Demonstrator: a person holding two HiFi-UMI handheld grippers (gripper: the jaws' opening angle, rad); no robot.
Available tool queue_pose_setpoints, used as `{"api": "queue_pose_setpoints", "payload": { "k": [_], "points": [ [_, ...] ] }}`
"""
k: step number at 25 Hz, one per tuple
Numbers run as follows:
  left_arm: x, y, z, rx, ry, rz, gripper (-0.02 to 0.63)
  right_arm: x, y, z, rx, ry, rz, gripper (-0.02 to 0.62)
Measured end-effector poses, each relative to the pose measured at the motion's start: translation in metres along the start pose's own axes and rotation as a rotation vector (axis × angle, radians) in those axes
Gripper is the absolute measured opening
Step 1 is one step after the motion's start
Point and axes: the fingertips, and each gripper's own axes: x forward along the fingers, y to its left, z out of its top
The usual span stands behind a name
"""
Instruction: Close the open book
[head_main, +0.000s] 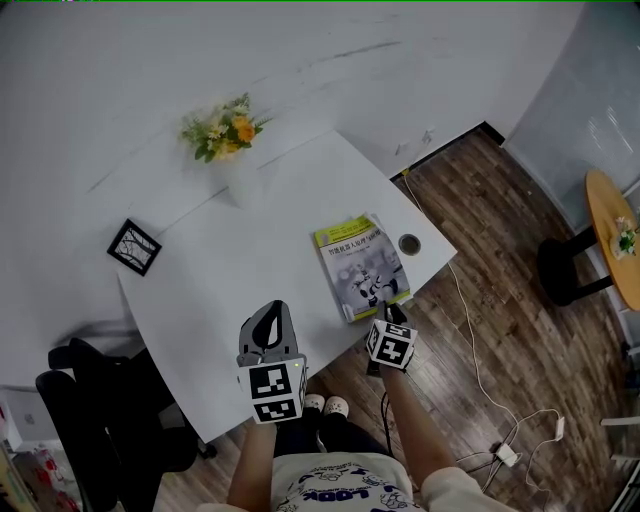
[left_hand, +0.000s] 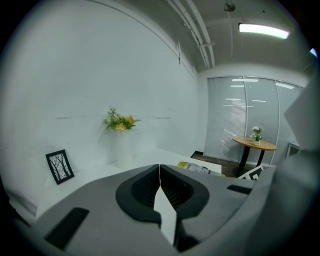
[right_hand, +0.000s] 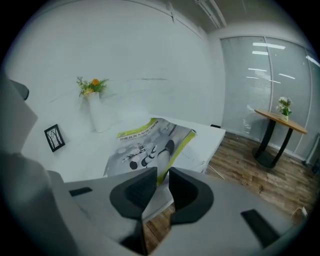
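The book (head_main: 362, 268) has a grey and yellow-green cover and lies closed, cover up, near the right front edge of the white table (head_main: 230, 330). My right gripper (head_main: 388, 312) sits at the book's near corner. In the right gripper view its jaws (right_hand: 162, 177) stand a narrow gap apart, and the book (right_hand: 145, 147) lies just beyond them with its yellow edge running down into the gap. My left gripper (head_main: 270, 315) hovers over the table's front part, left of the book. Its jaws (left_hand: 159, 167) meet with nothing between them. The book (left_hand: 197, 168) shows to its right.
A white vase of yellow flowers (head_main: 228, 135) stands at the table's back. A small black picture frame (head_main: 134, 246) is at the left, and a round cable hole (head_main: 409, 243) lies right of the book. A black chair (head_main: 90, 410) and a round wooden side table (head_main: 612, 235) flank the table.
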Motion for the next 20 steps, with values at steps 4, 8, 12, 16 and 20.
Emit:
{"api": "queue_pose_setpoints", "payload": {
  "k": [4, 8, 12, 16, 20],
  "points": [
    [-0.001, 0.0, 0.003, -0.001, -0.007, -0.003, 0.024, -0.004, -0.009, 0.002, 0.037, -0.008, -0.037, 0.149],
    [-0.002, 0.0, 0.006, -0.006, -0.016, -0.008, 0.024, -0.018, -0.016, 0.015, 0.042, -0.062, -0.066, 0.187],
    [-0.003, 0.001, 0.017, -0.005, -0.043, -0.015, 0.024, -0.044, -0.012, 0.05, 0.03, -0.181, -0.06, 0.187],
    [-0.006, 0.0, 0.038, 0.002, -0.089, -0.02, 0.025, -0.08, -0.001, 0.095, -0.004, -0.325, -0.038, 0.187],
    [-0.012, -0.002, 0.057, 0.011, -0.136, -0.027, 0.024, -0.115, 0.011, 0.13, -0.045, -0.439, -0.01, 0.184]
  ]
}}
